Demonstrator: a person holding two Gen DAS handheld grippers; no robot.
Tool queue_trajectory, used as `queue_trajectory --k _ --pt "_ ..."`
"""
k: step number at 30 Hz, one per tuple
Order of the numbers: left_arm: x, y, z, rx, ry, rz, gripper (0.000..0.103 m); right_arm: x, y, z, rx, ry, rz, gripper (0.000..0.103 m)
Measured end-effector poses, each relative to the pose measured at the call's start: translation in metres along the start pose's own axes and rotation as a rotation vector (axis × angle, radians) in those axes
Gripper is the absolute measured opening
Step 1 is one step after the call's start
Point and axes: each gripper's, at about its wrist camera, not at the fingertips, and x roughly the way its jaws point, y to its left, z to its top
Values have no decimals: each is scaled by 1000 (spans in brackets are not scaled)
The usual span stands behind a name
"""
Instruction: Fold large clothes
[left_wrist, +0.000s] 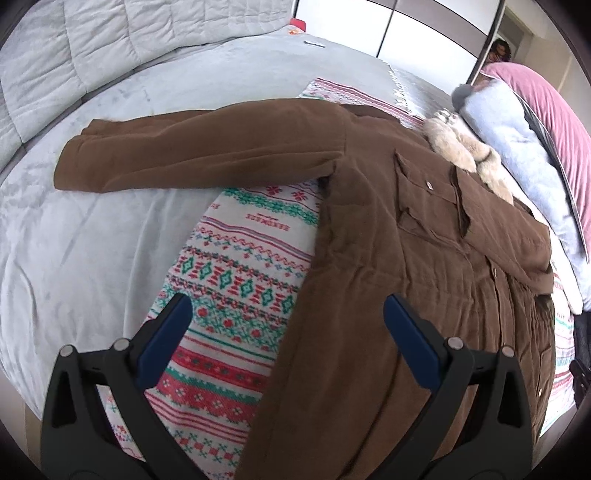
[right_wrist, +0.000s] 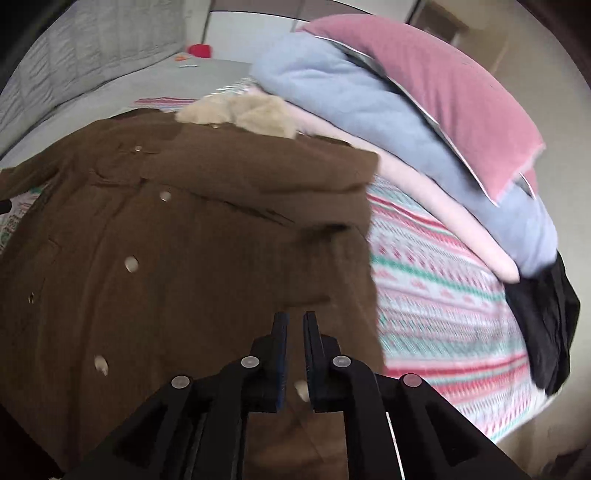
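— Where's the coat (left_wrist: 388, 258) lying?

— On the bed (left_wrist: 74, 229), over a patterned knit blanket (left_wrist: 236, 266). One sleeve (left_wrist: 192, 158) runs out toward the bed's left edge; the body's long axis runs away from me to the fur collar (left_wrist: 469, 151).

— Your grippers?

— My left gripper (left_wrist: 288, 325) hangs released over the coat's left edge, nearer that sleeve. My right gripper (right_wrist: 294, 325) is clenched, empty, above the padded brown cloth.
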Motion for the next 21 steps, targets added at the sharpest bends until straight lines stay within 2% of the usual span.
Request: queue_trajectory --k 4,7,9,10,14,17,19,21 --pt "6 4 5 -7 8 3 103 18 18 22 -46 5 10 16" --pt "14 10 12 -17 20 -1 103 37 27 36 -62 16 39 25" --pt "22 21 19 -53 27 -14 103 52 31 48 -70 19 51 45" --pt "25 27 23 -78 31 -21 103 60 33 53 -72 20 49 48" --pt "43 79 43 -267 46 -74 103 82 41 68 -90 25 61 55" --pt "48 134 53 -471 15 -77 103 90 46 73 -97 26 67 56" --pt "51 171 56 -626 -19 -125 103 91 47 74 -102 17 74 56" --pt "57 197 61 -725 -43 -149 103 89 48 76 -105 2 87 56"
